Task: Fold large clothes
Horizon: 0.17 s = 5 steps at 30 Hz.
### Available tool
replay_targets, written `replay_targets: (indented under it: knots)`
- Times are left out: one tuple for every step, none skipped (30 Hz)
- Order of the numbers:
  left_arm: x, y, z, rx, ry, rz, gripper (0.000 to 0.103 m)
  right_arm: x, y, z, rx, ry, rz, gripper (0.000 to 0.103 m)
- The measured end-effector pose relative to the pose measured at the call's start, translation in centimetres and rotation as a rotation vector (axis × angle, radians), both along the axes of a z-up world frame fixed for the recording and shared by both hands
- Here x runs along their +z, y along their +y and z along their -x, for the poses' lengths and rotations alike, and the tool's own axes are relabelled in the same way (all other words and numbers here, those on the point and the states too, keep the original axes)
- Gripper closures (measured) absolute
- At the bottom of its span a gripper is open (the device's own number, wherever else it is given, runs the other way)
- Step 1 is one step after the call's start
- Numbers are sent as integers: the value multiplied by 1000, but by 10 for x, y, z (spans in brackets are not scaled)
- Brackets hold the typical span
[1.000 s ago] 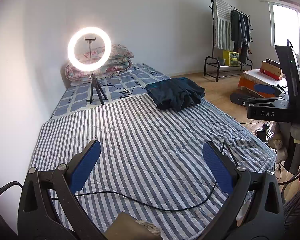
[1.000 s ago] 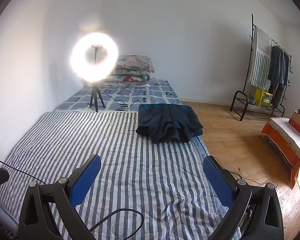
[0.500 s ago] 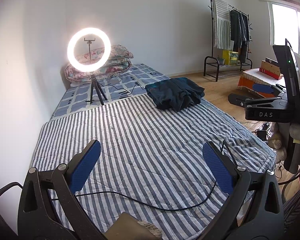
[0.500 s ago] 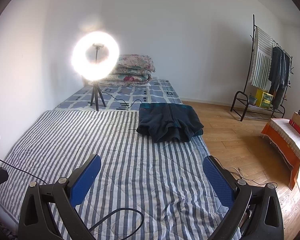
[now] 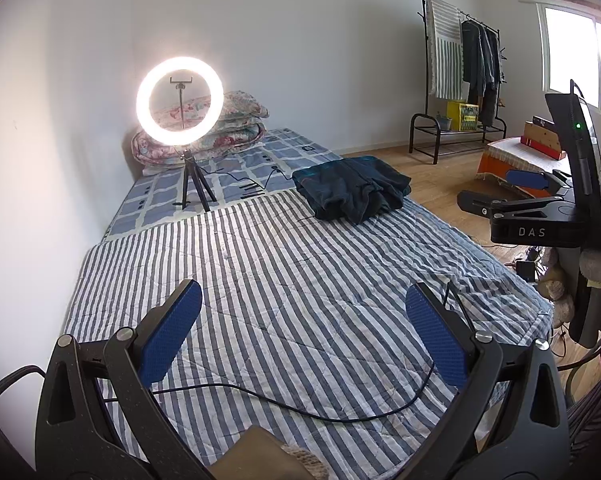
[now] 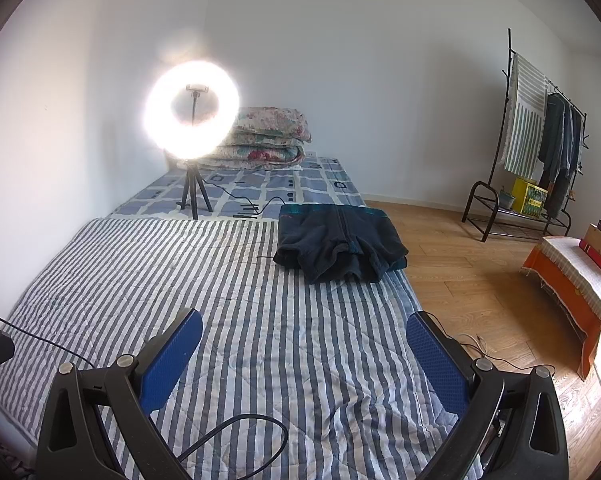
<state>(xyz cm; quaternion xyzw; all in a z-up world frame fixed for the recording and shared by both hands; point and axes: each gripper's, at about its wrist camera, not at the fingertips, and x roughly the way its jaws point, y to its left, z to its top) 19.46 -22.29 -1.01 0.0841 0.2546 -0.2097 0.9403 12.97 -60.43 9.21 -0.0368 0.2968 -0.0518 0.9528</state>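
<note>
A dark navy garment lies folded in a bundle at the far right side of the striped bed cover; it also shows in the right wrist view. My left gripper is open and empty, low over the near end of the bed. My right gripper is open and empty too, over the near right part of the bed cover. Both grippers are well short of the garment. The right gripper's body shows at the right edge of the left wrist view.
A lit ring light on a tripod stands on the far bed part, before stacked floral quilts. A black cable lies across the near cover. A clothes rack and an orange-covered bench stand on the wooden floor at right.
Both views have drifted slightly; the right gripper's body sits a little higher in the left wrist view. The garment has not moved and both grippers stay open.
</note>
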Motion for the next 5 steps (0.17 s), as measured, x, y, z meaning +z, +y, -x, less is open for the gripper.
replay_targets:
  knots:
    - [0,0,2,0,-8,-3,0,-1,0,0,1,1,0,0]
    - [1,0,3,3,-19,-5,0,-2,-1,0,1,3,1,0]
    - [1,0,5,3,-23,-5,0,-3,-1,0,2,4,2,0]
    - [1,0,6,3,-25,-4,0,-4,-1,0,3,4,2,0]
    - [2,1,5,4,-26,-4,0,-4,-1,1,3,4,2,0]
